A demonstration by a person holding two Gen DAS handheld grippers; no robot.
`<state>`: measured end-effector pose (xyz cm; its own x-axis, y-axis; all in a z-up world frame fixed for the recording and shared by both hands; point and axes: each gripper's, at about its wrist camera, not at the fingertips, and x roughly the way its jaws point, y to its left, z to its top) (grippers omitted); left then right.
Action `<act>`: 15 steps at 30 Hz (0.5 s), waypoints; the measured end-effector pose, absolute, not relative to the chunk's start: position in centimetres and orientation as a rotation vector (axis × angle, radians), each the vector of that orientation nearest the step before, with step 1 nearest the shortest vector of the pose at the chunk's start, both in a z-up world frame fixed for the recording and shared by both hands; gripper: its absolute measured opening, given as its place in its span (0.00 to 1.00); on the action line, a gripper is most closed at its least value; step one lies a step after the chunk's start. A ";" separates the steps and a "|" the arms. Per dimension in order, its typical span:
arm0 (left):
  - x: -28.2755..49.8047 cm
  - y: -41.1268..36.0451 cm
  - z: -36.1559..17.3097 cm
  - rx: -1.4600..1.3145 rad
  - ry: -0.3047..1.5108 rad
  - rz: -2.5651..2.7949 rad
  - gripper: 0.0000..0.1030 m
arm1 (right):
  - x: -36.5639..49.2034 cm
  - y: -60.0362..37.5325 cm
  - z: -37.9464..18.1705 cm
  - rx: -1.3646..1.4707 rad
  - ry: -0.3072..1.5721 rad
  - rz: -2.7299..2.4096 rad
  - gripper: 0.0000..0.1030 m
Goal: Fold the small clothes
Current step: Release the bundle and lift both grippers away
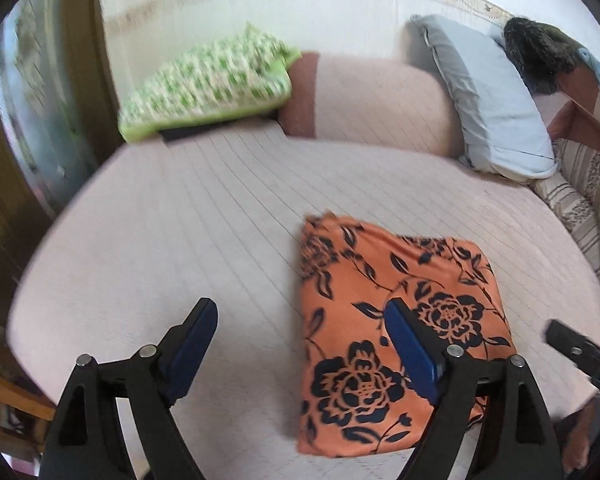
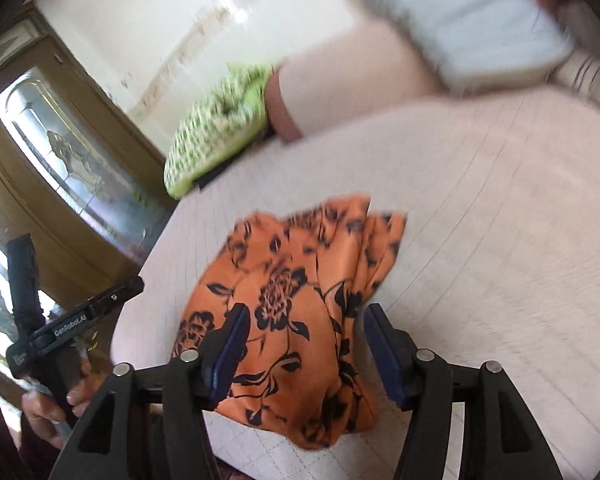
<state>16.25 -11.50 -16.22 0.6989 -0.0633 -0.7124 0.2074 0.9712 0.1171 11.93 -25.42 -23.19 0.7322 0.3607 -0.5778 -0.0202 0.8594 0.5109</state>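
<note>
An orange cloth with black flowers [image 1: 392,320] lies folded into a rough rectangle on the pink quilted bed [image 1: 180,220]. My left gripper [image 1: 304,312] is open and empty, above the cloth's left edge, with its right finger over the cloth. In the right wrist view the same cloth [image 2: 300,300] lies near the bed's front edge. My right gripper [image 2: 306,316] is open and empty, with both fingers spread just above the cloth's near end. The left gripper's body [image 2: 60,324] shows at the left of that view, held by a hand.
A green patterned cushion [image 1: 208,84] sits at the back left, a pink bolster [image 1: 372,104] behind the bed and a light blue pillow [image 1: 496,112] at the back right. A wooden door with glass [image 2: 72,152] stands left of the bed.
</note>
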 end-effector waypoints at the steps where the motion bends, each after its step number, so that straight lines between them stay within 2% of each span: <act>1: 15.6 -11.4 -15.5 0.213 0.759 -0.135 0.85 | 11.1 -25.0 -22.4 0.478 0.708 0.196 0.61; 15: 9.5 -9.9 -9.1 0.278 0.575 -0.066 0.94 | 4.5 -18.2 -15.7 0.171 0.639 0.114 0.61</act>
